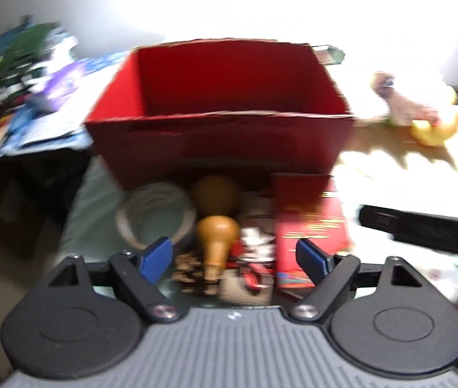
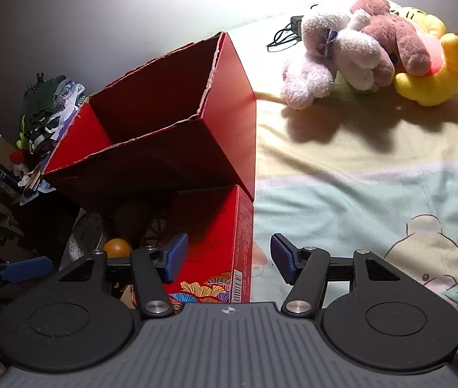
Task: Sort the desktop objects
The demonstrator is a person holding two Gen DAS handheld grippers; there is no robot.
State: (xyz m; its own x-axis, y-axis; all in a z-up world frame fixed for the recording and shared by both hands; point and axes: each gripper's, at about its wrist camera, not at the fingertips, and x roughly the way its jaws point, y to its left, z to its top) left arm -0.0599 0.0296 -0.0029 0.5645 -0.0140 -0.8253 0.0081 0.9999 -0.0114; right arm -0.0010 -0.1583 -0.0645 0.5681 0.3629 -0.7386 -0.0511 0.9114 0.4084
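Where box (image 2: 151,123) ends; bare bedsheet (image 2: 358,200)

Left wrist view sits low and close behind the left hand-held gripper (image 1: 233,255), facing straight at the near wall of the red box (image 1: 219,135), looking slightly down; the picture is smeared. Right wrist view rides behind the right hand-held gripper (image 2: 229,258), higher and off to the box's right, so the red box (image 2: 229,103) stands at 11 o'clock, corner-on. Both views share that box, the small red carton (image 1: 309,226) (image 2: 216,232) before it, and the plush toys (image 1: 422,110) (image 2: 374,45) at 2 o'clock.
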